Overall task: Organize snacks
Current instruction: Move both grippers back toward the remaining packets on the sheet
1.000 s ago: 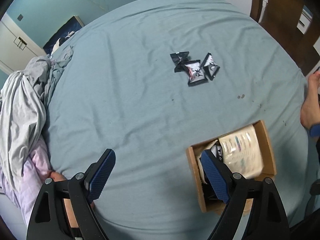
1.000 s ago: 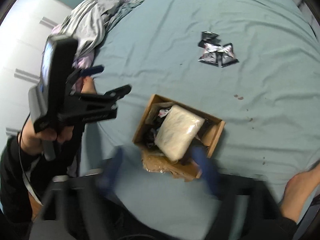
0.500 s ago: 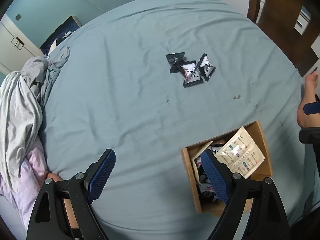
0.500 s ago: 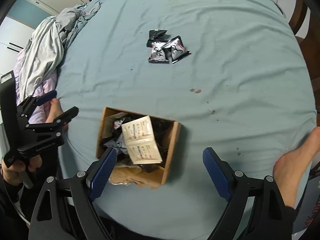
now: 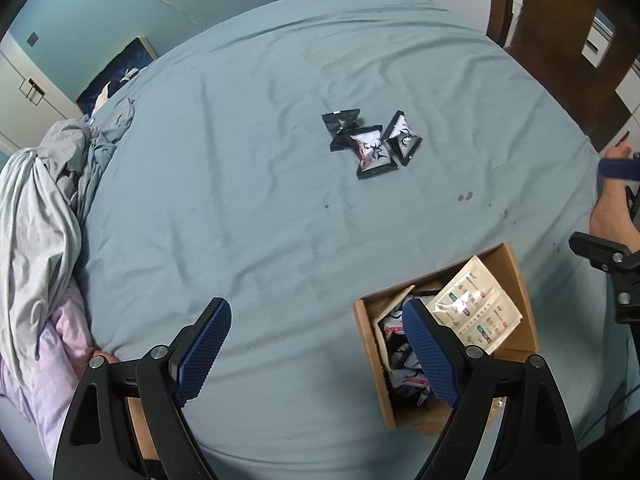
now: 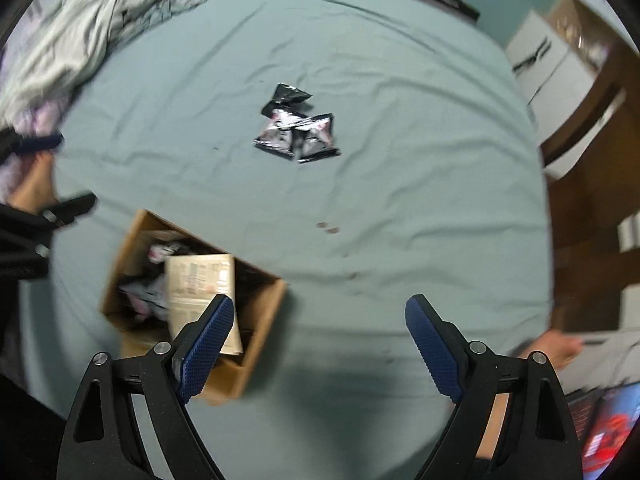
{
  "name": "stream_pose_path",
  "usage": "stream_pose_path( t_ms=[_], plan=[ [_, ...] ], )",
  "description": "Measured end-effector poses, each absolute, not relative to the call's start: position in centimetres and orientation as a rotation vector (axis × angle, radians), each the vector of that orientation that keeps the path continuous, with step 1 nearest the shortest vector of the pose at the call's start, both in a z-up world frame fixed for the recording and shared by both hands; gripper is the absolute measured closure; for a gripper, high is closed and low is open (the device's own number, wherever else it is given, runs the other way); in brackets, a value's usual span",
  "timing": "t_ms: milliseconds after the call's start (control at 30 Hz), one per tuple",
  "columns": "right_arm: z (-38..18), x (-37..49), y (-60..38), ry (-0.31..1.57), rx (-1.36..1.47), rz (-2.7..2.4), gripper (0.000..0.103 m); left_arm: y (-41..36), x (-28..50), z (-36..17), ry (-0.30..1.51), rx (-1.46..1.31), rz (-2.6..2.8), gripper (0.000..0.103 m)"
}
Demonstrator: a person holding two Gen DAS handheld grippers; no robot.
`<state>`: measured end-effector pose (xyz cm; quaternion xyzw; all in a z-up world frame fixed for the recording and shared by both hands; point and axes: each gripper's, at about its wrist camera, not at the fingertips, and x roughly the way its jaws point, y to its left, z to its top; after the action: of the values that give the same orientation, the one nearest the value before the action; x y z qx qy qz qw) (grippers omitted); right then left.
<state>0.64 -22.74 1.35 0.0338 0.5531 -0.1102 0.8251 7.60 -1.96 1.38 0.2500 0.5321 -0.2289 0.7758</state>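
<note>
Both tools hover over a bed spread with a blue-green sheet (image 5: 224, 184): the left tool (image 5: 316, 344) and the right tool (image 6: 316, 340) each stand with blue-padded jaws wide apart and nothing between them. A brown cardboard box (image 5: 516, 264) sits on the sheet near the bed's edge, holding black-and-white snack packets under a beige printed pouch (image 5: 476, 312). Three more snack packets (image 5: 372, 144), black and white with a deer motif, lie clustered touching one another toward the middle of the bed, well apart from the box. Crumpled grey bedding (image 5: 36, 200) is heaped at one side. Bare feet (image 5: 612, 216) rest at the sheet's margin.
</note>
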Motion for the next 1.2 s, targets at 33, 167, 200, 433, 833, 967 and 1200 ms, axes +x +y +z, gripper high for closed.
stream_pose_path(
  t_ms=[33,167,200,433,833,967,1200],
  plan=[
    [1.3,0.8,-22.3,1.173,0.038,-0.258,0.015,-1.9,7.7,1.4,1.153,0.536,-0.496,0.014],
    [0.5,1.5,-21.2,1.185,-0.053,-0.319,0.015,-1.7,8.3,1.4,1.184,0.487,-0.493,0.014],
    [0.3,1.6,-21.1,1.19,-0.047,-0.32,0.015,-1.5,8.5,1.4,1.202,0.465,-0.488,0.014],
    [-0.7,2.5,-22.6,1.197,0.093,-0.268,0.015,-0.8,9.7,0.7,1.263,0.398,-0.45,0.014],
    [-4.5,6.6,-25.1,1.243,0.353,-0.165,0.015,-1.5,10.3,-1.7,1.299,0.425,-0.453,0.014],
    [-5.1,8.3,-27.1,1.199,0.495,-0.149,0.015,-2.1,10.6,-3.0,1.323,0.432,-0.468,0.014],
    [-7.9,11.8,-30.5,1.133,0.651,-0.208,0.015,-2.4,11.4,-4.7,1.377,0.402,-0.493,0.014]
  ],
)
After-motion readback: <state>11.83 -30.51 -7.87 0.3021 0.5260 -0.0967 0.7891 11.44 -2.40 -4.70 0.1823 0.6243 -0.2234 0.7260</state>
